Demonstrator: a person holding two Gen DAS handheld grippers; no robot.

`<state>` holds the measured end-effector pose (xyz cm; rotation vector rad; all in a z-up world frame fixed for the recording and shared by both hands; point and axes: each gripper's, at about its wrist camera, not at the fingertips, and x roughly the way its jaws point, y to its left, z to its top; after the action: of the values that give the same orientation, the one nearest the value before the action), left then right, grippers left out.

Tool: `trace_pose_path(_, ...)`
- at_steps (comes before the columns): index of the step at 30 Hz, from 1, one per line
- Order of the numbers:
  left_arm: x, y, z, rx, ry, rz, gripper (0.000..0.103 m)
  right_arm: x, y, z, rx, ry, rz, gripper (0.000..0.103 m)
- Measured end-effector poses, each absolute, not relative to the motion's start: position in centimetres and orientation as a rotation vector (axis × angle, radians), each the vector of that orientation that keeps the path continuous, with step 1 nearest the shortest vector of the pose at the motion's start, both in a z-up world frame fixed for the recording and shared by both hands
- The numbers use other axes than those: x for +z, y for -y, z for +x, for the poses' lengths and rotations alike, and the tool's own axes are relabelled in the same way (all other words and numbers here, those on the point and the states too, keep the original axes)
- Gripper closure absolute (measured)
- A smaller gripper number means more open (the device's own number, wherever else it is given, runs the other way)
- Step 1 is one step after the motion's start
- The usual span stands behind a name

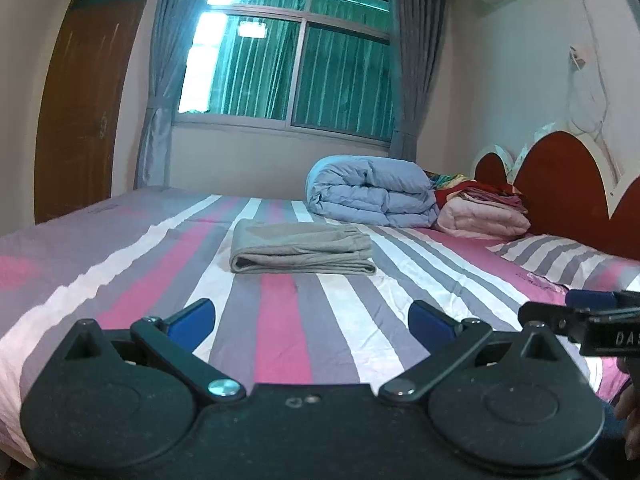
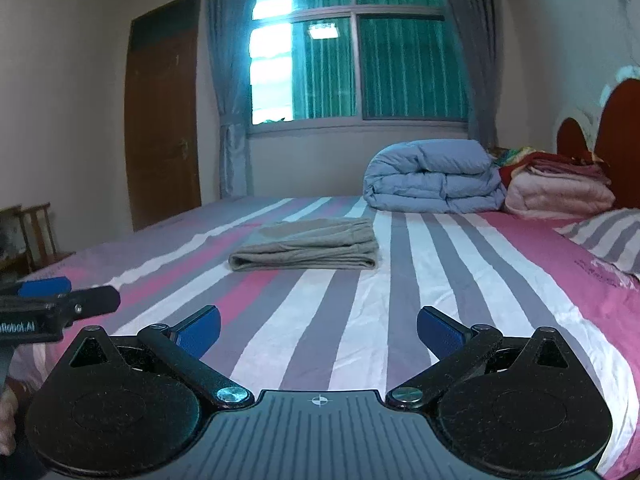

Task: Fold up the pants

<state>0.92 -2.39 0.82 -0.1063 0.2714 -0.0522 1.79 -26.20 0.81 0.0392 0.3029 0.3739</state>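
Note:
Grey pants (image 1: pixel 300 248) lie folded into a flat rectangular bundle on the striped bed sheet (image 1: pixel 280 328), in the middle of the bed. They also show in the right wrist view (image 2: pixel 308 246). My left gripper (image 1: pixel 312 320) is open and empty, held above the near edge of the bed, well short of the pants. My right gripper (image 2: pixel 318 330) is open and empty too, beside the left one. The right gripper shows at the right edge of the left wrist view (image 1: pixel 580 316). The left gripper shows at the left edge of the right wrist view (image 2: pixel 60 300).
A folded blue duvet (image 1: pixel 372 192) and a pink folded blanket (image 1: pixel 484 216) lie at the head of the bed, by the red headboard (image 1: pixel 560 184). A striped pillow (image 1: pixel 560 256) is at the right. A window (image 1: pixel 288 68) and a brown door (image 1: pixel 84 100) are behind.

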Motion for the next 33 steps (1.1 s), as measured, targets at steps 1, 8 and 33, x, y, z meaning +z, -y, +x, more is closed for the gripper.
trace_pose_path(1,0.8,2.4,0.9,-0.052,-0.273,-0.110,0.006,0.7,26.1,1.7,0.376,-0.302,0.034,0.000)
trace_pose_path(8,0.9,2.6,0.6,-0.056,-0.260,-0.092,0.006,0.6,26.7,1.7,0.381,-0.299,0.038,0.000)
trace_pose_path(33,1.0,2.1,0.7,-0.076,-0.255,-0.084,0.006,0.8,27.0,1.5,0.388,-0.310,0.027,0.000)
